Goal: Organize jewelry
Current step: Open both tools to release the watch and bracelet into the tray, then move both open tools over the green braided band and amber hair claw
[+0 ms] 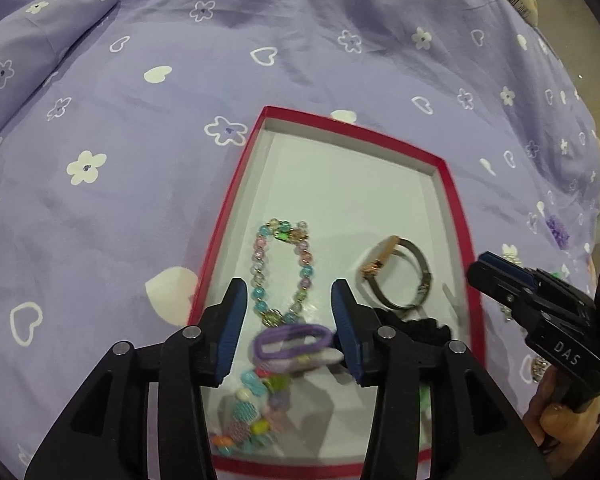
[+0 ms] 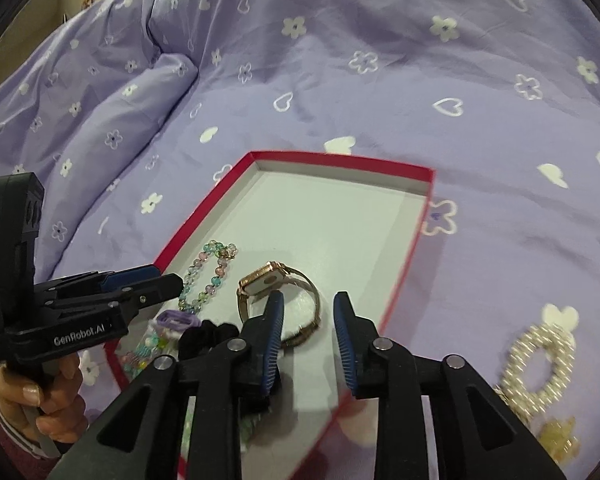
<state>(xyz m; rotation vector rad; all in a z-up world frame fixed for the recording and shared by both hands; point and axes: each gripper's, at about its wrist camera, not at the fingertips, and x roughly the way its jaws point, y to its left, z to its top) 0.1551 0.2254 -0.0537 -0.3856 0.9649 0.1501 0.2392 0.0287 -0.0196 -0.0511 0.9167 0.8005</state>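
A red-rimmed box (image 1: 456, 208) with a white floor lies on the purple bedspread; it also shows in the right wrist view (image 2: 404, 276). Inside lie a pastel bead bracelet (image 1: 284, 268), a rose-gold watch (image 1: 396, 272), a black scrunchie (image 1: 420, 326) and colourful beads (image 1: 252, 412). My left gripper (image 1: 288, 292) is open over the box; a purple hair tie (image 1: 292, 344), blurred, sits between its fingers, apart from both pads. My right gripper (image 2: 308, 304) is open and empty above the watch (image 2: 280, 296). Outside the box lies a pearl piece (image 2: 540, 360).
A folded quilt roll (image 2: 132, 92) lies at the back left. A yellow trinket (image 2: 556, 440) lies beside the pearl piece on the bedspread right of the box. A purple clip (image 1: 558, 232) lies right of the box. The far half of the box holds nothing.
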